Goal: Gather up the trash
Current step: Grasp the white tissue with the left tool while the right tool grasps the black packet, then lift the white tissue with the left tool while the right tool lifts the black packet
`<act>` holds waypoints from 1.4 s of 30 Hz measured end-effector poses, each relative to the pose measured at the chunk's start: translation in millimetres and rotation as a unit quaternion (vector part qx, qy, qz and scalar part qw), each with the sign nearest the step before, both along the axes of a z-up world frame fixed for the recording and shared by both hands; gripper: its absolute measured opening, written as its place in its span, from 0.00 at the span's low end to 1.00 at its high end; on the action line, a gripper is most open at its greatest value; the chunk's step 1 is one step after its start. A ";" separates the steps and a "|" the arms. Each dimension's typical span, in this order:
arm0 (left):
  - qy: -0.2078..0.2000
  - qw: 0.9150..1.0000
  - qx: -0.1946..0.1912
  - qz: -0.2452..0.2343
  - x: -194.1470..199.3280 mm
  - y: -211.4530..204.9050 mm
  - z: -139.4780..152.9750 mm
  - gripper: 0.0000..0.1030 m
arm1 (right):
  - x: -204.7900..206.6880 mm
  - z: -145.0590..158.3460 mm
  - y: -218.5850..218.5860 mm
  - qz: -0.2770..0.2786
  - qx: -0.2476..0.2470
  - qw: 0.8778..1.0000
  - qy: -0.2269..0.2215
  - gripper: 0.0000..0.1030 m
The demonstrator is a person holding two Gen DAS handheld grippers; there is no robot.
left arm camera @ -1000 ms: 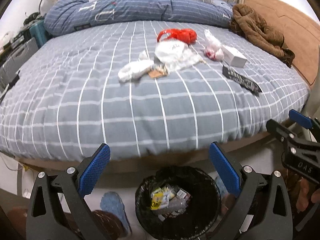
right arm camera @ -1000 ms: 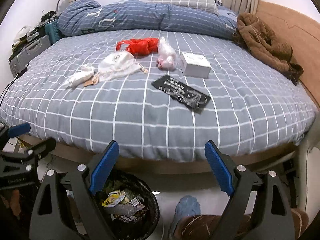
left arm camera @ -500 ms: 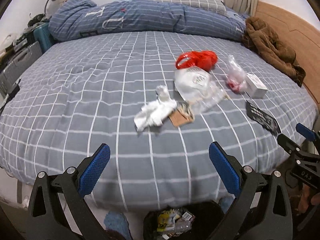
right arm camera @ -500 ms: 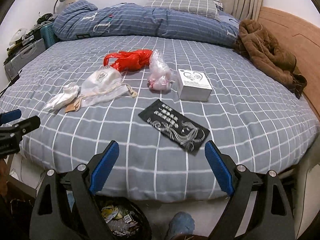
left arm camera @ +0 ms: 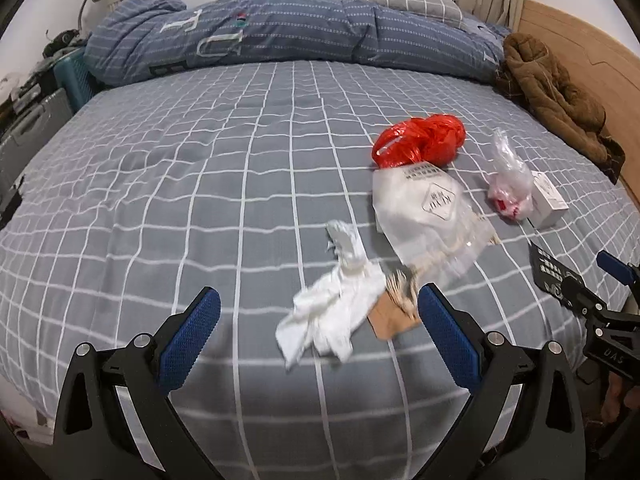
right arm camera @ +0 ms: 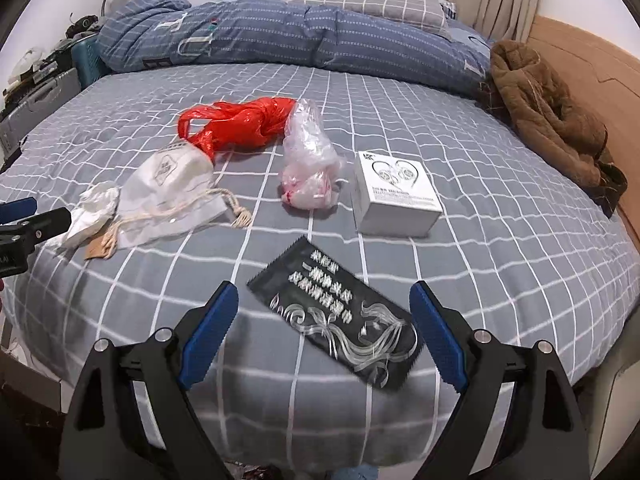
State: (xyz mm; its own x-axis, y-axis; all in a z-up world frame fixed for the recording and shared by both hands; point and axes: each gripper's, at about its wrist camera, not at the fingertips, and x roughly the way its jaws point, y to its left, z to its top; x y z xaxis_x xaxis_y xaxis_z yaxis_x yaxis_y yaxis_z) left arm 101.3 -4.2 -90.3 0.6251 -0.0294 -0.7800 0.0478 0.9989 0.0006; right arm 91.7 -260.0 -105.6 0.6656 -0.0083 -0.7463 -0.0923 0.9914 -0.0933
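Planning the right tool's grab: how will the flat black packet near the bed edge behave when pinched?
The black packet lies flat on the bedsheet, so it probably offers little edge to pinch. Its glossy printed film looks light, perhaps slippery, and it will likely bend rather than stay stiff.

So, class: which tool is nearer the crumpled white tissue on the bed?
The left tool. Its open jaws frame the tissue just ahead. The right tool is off to the side, lined up with the black packet instead.
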 end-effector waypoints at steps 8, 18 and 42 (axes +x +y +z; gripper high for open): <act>0.031 0.999 -0.012 -0.016 24.0 -1.7 -15.6 0.94 | 26.5 -17.4 -13.1 -0.003 0.018 0.999 0.043 0.81; 0.060 0.998 -0.017 -0.010 38.2 -3.8 -40.5 0.79 | 34.9 -36.6 -17.7 -0.006 0.039 0.996 0.078 0.80; 0.043 0.999 -0.026 -0.004 33.3 -1.7 -30.3 0.16 | 28.6 -16.8 -11.6 0.021 0.071 0.996 0.052 0.35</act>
State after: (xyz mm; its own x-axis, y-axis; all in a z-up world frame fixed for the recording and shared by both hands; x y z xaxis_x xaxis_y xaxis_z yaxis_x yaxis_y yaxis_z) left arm 134.6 -6.0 -120.7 0.5556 -0.0767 -0.8279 0.0534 0.9970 -0.0565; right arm 120.3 -271.6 -122.4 0.5821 0.1280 -0.8030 -0.1357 0.9890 0.0593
